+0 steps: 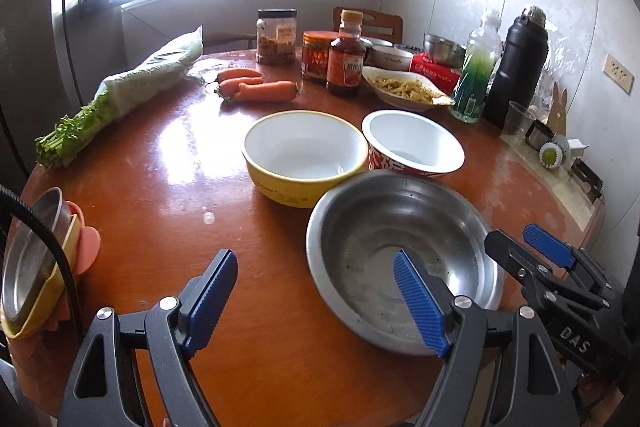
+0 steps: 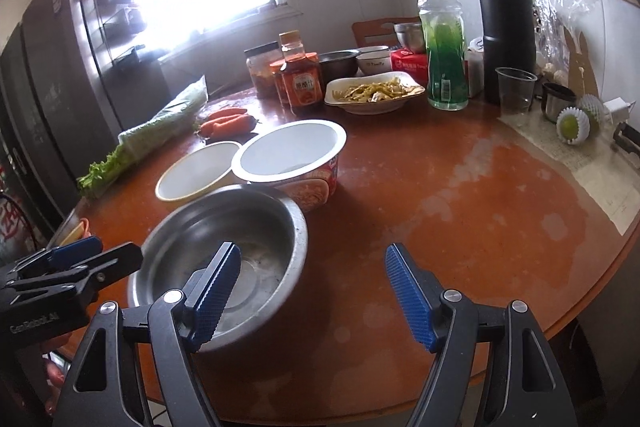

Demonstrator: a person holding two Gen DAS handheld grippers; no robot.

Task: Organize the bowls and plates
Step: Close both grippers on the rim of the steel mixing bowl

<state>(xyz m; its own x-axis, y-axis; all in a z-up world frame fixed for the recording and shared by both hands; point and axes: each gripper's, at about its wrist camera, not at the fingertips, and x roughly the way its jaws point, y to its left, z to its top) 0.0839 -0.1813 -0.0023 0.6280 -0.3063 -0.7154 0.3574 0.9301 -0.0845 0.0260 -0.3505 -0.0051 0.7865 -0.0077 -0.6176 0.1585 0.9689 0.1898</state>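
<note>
A steel bowl (image 1: 380, 219) (image 2: 248, 215) sits at the near side of the round wooden table (image 1: 180, 187). Behind it stand an empty yellow bowl (image 1: 304, 151) (image 2: 196, 171) and a red paper noodle bowl (image 1: 412, 143) (image 2: 292, 155), side by side. My left gripper (image 1: 316, 301) is open at the steel bowl's left rim, its right finger over the bowl. My right gripper (image 2: 312, 291) (image 1: 520, 247) is open at the bowl's right rim, its left finger over the bowl. Neither presses on the rim. A steel dish stacked in a yellow dish (image 1: 32, 267) rests at the table's left edge.
At the back are a plate of food (image 1: 404, 87) (image 2: 372, 91), sauce bottle (image 1: 346, 59), jars, small bowls (image 2: 374, 61), a green bottle (image 2: 444, 67), a black flask (image 2: 506, 19) and a plastic cup (image 2: 514, 89). Carrots (image 1: 256, 89) and bagged greens (image 1: 132, 87) lie left. Bare tabletop (image 2: 460, 207) shows right.
</note>
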